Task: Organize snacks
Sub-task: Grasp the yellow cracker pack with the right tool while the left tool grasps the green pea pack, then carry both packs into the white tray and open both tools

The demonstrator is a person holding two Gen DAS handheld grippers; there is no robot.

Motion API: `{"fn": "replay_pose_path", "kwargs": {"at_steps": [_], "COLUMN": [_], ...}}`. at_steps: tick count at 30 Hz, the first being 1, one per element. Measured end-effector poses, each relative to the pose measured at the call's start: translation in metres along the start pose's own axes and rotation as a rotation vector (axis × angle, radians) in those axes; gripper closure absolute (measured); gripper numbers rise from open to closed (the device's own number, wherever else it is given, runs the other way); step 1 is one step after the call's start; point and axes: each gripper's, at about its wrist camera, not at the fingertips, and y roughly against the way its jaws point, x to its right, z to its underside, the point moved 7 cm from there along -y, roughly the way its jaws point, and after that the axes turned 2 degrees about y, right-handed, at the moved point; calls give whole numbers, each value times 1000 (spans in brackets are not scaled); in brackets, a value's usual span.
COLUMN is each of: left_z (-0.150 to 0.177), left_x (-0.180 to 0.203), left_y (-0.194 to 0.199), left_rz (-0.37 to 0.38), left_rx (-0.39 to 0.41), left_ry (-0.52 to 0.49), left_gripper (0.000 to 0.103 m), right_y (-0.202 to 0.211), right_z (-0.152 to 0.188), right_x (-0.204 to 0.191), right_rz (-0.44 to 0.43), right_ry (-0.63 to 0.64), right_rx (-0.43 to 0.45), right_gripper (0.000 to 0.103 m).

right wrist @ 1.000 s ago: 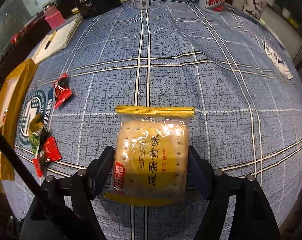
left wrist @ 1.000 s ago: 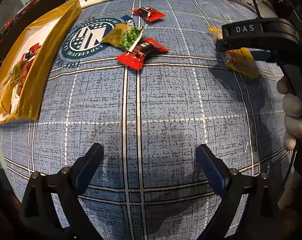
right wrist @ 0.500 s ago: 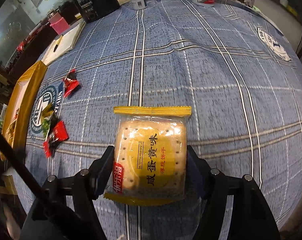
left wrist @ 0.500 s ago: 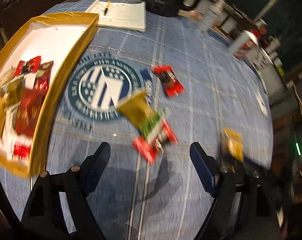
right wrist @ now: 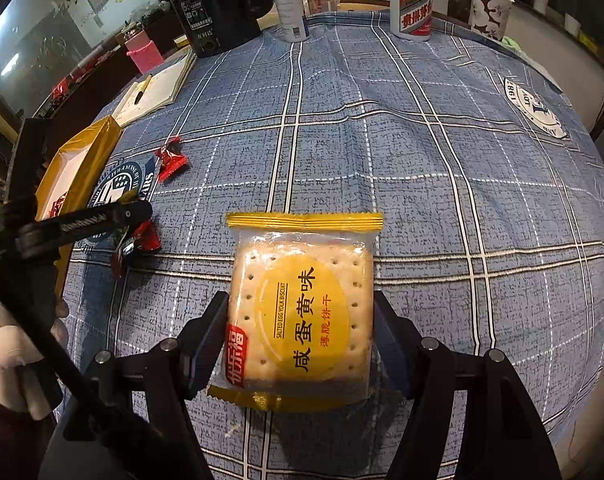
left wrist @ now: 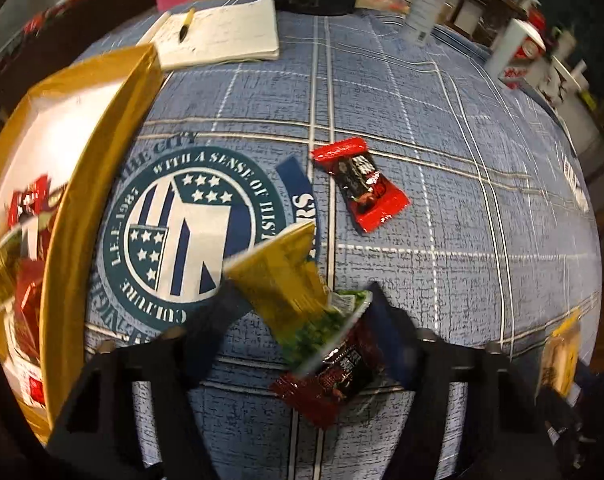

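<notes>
Meanwhile our right gripper [right wrist: 300,334] clamps the crinkly salted egg yolk biscuit pack [right wrist: 300,312] above the plaid tablecloth [right wrist: 421,184], while our left gripper [left wrist: 302,322] gapes around glossy green-gold [left wrist: 290,284] and red [left wrist: 329,376] packets.

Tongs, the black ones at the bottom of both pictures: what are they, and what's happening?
There is no robot. A person holds tongs in each hand, and each has a camera looking along its fingers. One picture comes from the left tongs, the other from the right tongs. The right tongs pinch a biscuit pack. The left tongs reach around a yellow-green packet and a dark packet; I can't tell if they grip. A red packet lies on the cloth, near a gold tray holding snacks.
</notes>
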Motion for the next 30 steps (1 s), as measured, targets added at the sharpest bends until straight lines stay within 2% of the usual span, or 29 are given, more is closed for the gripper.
{"fn": "replay_pose_path", "kwargs": {"at_steps": [2,15,24,30], "left_z": [0,20,28,28], "left_x": [0,-24,-58,-101], "left_y": [3,66,101,123], "left_rz": [39,153,167,153], "left_rx": [2,100,150,180], "left_ry": [10,115,170,203], "left_gripper": [53,53,53,53], "right_y": [0,1,-1,-2], "right_z": [1,1,0,-4], "right_x": [0,-24,-59,-91], "right_rz": [0,-34,-58,-72], "right_ry": [0,40,82,120], "right_rx": [-1,2,3,4], "right_gripper": [34,34,34,34]}}
